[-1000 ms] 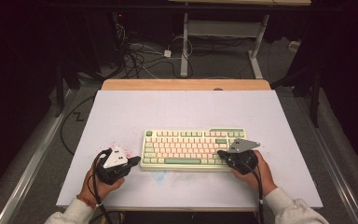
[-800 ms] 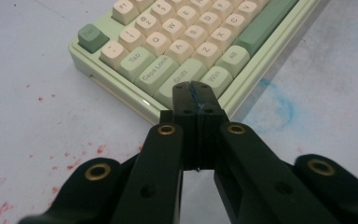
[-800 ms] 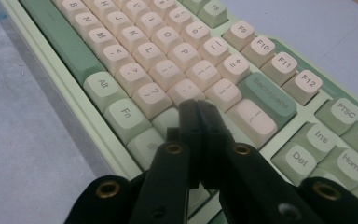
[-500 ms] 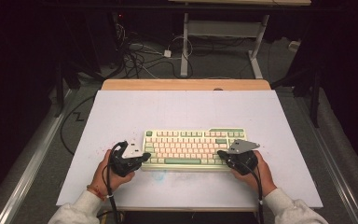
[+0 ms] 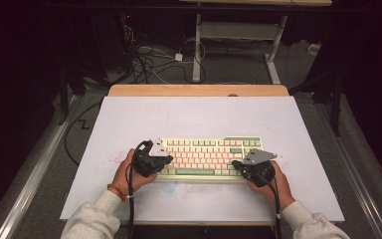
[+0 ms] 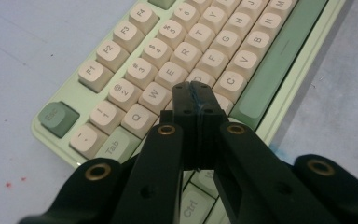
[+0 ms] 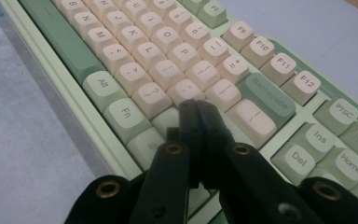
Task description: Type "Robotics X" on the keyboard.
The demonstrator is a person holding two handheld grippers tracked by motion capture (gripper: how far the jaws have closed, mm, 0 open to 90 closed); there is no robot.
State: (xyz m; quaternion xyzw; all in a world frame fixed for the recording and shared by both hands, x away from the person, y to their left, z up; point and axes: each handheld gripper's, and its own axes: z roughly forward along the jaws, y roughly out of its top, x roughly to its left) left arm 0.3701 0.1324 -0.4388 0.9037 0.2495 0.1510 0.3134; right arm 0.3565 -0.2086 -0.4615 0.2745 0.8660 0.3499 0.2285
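- High view: keyboard (image 5: 206, 158) lies at the bench's (image 5: 194, 117) 6 o'clock; bare surface toward 12.
- Left gripper view: left gripper (image 6: 196, 87), jaws pressed together, over the keyboard's (image 6: 186, 60) left-end keys.
- Right gripper view: right gripper (image 7: 197, 106), jaws closed, empty, above the right-end keys (image 7: 186, 88).

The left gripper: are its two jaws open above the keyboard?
No, the left gripper has its jaws pressed together, with no gap, over the letter keys of the keyboard.
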